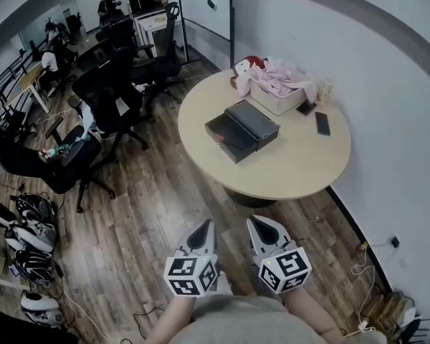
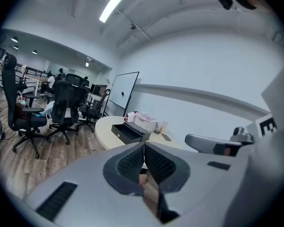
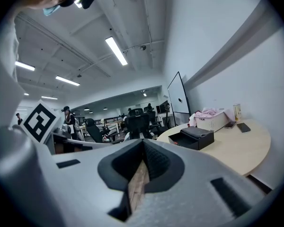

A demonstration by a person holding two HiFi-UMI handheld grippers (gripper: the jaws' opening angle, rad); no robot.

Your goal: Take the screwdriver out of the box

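A black box (image 1: 252, 124) lies on the round table (image 1: 301, 165), with its drawer (image 1: 225, 139) pulled out toward the left. A small red spot shows in the drawer; I cannot make out a screwdriver. The box also shows far off in the left gripper view (image 2: 128, 132) and the right gripper view (image 3: 195, 137). My left gripper (image 1: 203, 228) and right gripper (image 1: 258, 224) hang side by side over the wooden floor, well short of the table. Both point toward it. The jaws of each meet with nothing between them (image 2: 144, 145) (image 3: 143, 143).
A white basket (image 1: 276, 99) with pink cloth stands at the table's far side, with a phone (image 1: 322, 123) beside it. Black office chairs (image 1: 107, 95) stand to the left. A white wall runs along the right. Helmets (image 1: 32, 231) lie on the floor at left.
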